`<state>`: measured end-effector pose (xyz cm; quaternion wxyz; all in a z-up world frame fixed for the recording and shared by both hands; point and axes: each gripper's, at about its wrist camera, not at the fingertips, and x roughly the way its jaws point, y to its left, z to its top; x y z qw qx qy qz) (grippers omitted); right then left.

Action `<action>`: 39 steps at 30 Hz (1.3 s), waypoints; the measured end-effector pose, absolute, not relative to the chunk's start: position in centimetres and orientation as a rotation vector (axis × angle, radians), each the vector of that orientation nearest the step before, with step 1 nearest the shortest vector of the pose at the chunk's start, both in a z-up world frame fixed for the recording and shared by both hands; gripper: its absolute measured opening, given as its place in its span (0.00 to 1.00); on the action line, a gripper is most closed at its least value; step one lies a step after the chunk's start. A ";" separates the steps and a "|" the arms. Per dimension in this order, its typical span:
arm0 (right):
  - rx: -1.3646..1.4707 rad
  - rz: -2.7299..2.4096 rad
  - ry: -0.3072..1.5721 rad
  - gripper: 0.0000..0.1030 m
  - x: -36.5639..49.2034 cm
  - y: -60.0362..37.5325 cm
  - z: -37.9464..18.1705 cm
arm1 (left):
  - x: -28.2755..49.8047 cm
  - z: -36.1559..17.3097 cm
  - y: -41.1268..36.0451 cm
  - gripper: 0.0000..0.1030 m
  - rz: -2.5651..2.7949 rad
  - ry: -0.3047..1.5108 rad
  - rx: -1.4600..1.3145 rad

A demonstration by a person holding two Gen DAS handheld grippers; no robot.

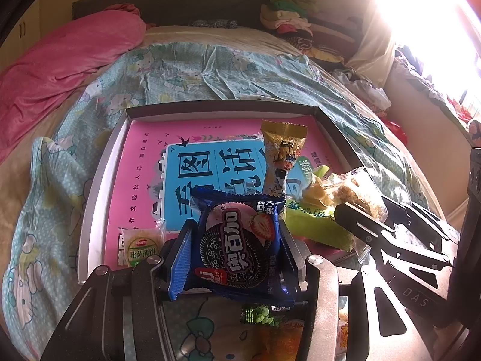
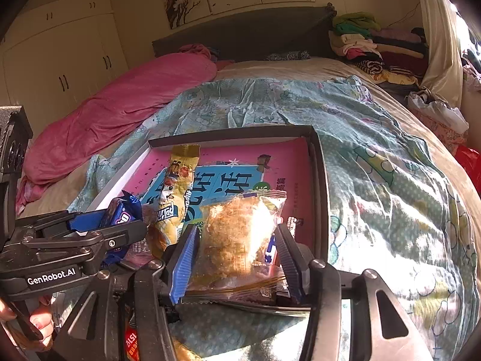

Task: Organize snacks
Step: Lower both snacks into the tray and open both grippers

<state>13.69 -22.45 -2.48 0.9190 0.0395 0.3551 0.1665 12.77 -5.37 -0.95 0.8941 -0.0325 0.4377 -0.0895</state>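
My left gripper (image 1: 237, 234) is shut on a blue cookie packet (image 1: 240, 246) and holds it upright over the near edge of a shallow tray (image 1: 99, 180). That gripper also shows at the left of the right wrist view (image 2: 120, 225). A clear packet with a brown cake (image 2: 237, 240) stands between the fingers of my right gripper (image 2: 237, 249) at the tray's near rim (image 2: 321, 195). Its pads look slack on the wrapper. A long yellow snack packet (image 1: 282, 156) and a green packet (image 1: 312, 225) lie in the tray on a pink book (image 1: 141, 180).
A small green-and-white biscuit packet (image 1: 141, 246) lies at the tray's near left. More snack packets (image 1: 261, 316) lie on the teal cartoon blanket (image 1: 45, 210) below my left gripper. A pink quilt (image 1: 60, 60) and a clothes pile (image 1: 288, 21) lie farther back. A hand (image 2: 39, 322) holds the left gripper.
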 end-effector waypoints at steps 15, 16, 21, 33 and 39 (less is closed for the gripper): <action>0.084 0.340 0.677 0.59 12.6 -22.9 -1.1 | 12.9 -0.9 -5.2 0.53 -0.181 0.919 -0.053; 0.081 0.342 0.669 0.60 12.3 -22.9 -0.9 | 12.9 -0.9 -5.1 0.54 -0.180 0.919 -0.055; 0.064 0.357 0.643 0.61 11.4 -22.7 -0.1 | 12.8 -0.8 -4.8 0.58 -0.177 0.913 -0.061; 0.053 0.385 0.626 0.63 9.0 -22.8 1.3 | 12.3 0.7 -2.2 0.64 -0.188 0.872 -0.133; 0.049 0.423 0.662 0.67 7.9 -22.2 1.2 | 11.5 1.8 -1.2 0.68 -0.213 0.852 -0.164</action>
